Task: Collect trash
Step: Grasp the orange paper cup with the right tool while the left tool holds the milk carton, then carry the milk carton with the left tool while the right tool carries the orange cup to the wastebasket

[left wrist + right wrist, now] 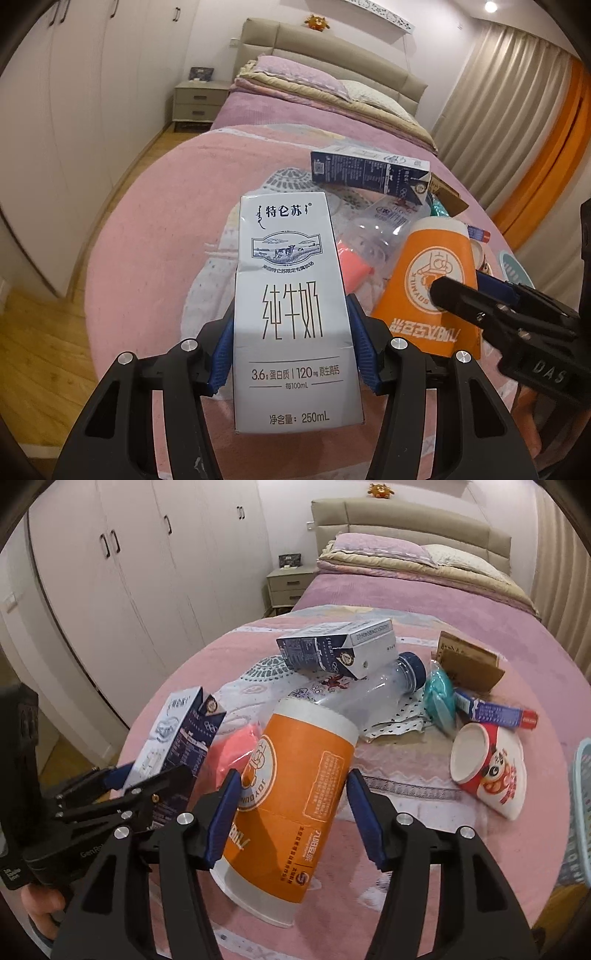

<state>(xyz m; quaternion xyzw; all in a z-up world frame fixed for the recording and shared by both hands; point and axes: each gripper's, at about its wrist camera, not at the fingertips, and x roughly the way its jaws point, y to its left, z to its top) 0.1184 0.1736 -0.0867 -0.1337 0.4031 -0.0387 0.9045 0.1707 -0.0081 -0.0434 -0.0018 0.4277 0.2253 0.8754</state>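
My left gripper (291, 347) is shut on a white milk carton (291, 317) and holds it upright above the pink bedspread (155, 236). The same carton (177, 734) and the left gripper (147, 786) show at the left of the right wrist view. My right gripper (291, 812) is shut on an orange paper cup (291, 801) and holds it tilted, rim down; the cup (432, 280) and the right gripper (476, 295) also show at the right of the left wrist view.
On the bed lie a second milk carton (336, 650), a clear plastic bottle (369, 690), a pink wrapper (236, 749), a red-and-white paper bowl (487, 768), a teal object (439, 694), a blue tube box (495, 710) and a brown cardboard piece (469, 661). A blue basket rim (581, 794) shows at the right.
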